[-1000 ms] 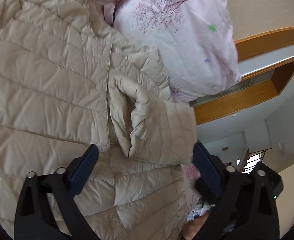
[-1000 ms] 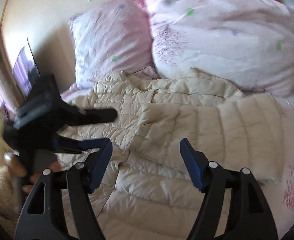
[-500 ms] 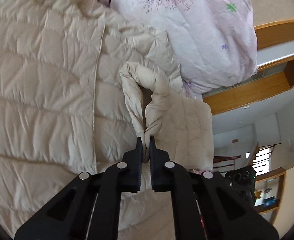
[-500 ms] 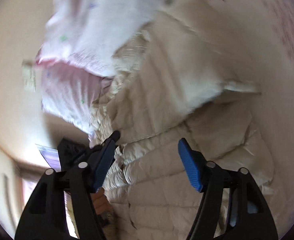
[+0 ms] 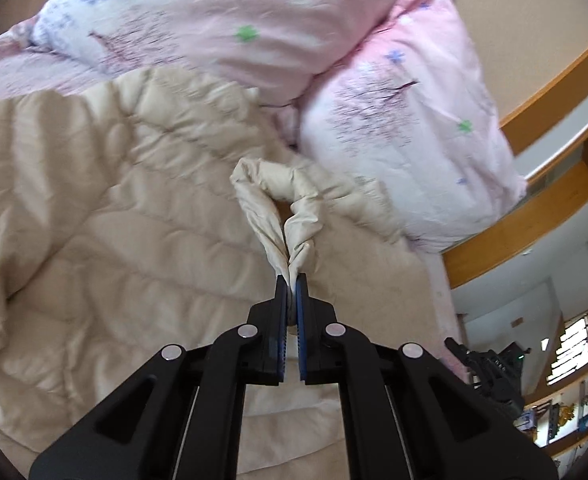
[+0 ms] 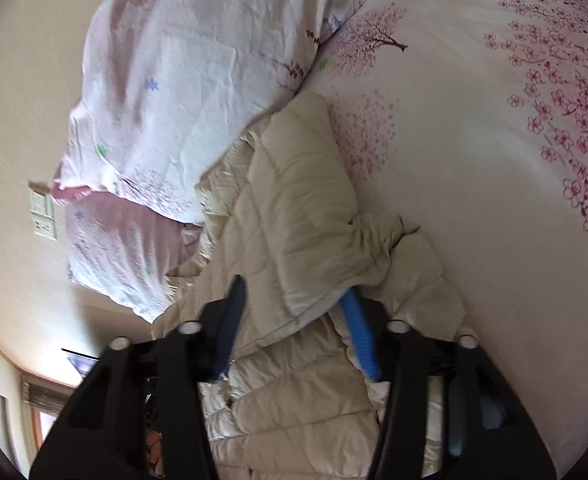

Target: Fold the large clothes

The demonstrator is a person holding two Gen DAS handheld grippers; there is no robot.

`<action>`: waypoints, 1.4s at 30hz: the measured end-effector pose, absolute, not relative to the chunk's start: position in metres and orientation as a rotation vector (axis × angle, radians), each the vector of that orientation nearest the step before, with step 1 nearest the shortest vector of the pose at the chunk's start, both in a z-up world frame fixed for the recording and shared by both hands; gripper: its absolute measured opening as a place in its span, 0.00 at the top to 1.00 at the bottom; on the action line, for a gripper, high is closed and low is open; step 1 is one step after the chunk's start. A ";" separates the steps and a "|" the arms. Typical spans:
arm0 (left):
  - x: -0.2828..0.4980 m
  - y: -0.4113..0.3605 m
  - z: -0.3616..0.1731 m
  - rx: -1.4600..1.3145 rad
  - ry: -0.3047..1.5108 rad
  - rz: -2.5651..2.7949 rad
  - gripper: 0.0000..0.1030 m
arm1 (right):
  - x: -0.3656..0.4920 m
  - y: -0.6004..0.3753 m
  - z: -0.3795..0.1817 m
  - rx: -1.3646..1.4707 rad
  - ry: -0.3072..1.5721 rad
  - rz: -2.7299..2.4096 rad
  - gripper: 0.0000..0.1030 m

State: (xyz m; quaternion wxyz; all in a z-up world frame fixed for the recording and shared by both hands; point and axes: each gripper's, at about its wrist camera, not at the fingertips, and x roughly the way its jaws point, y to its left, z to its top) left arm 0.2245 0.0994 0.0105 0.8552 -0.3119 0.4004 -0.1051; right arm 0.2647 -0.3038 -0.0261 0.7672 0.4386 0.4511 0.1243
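Note:
A cream quilted puffer jacket (image 5: 133, 216) lies spread on the bed. My left gripper (image 5: 290, 280) is shut on the cuff of its sleeve (image 5: 277, 208) and holds the bunched sleeve end lifted above the jacket body. In the right wrist view the jacket (image 6: 294, 208) shows with a folded sleeve panel on top. My right gripper (image 6: 294, 300) is open, its blue pads either side of that panel's edge, the right pad partly tucked under the fabric.
Two pink floral pillows (image 5: 406, 120) lie against the wall behind the jacket, also in the right wrist view (image 6: 181, 80). A floral bedsheet (image 6: 494, 160) stretches to the right. A wooden headboard edge (image 5: 534, 216) and a wall socket (image 6: 43, 208) are in view.
My left gripper closed on the sleeve cuff and has lifted it. My right gripper swung round and came down with its open jaws around the folded sleeve panel.

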 end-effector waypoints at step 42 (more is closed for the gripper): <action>-0.011 0.333 -0.025 -0.971 0.649 0.278 0.38 | 0.281 -0.003 0.020 0.182 1.107 0.703 0.39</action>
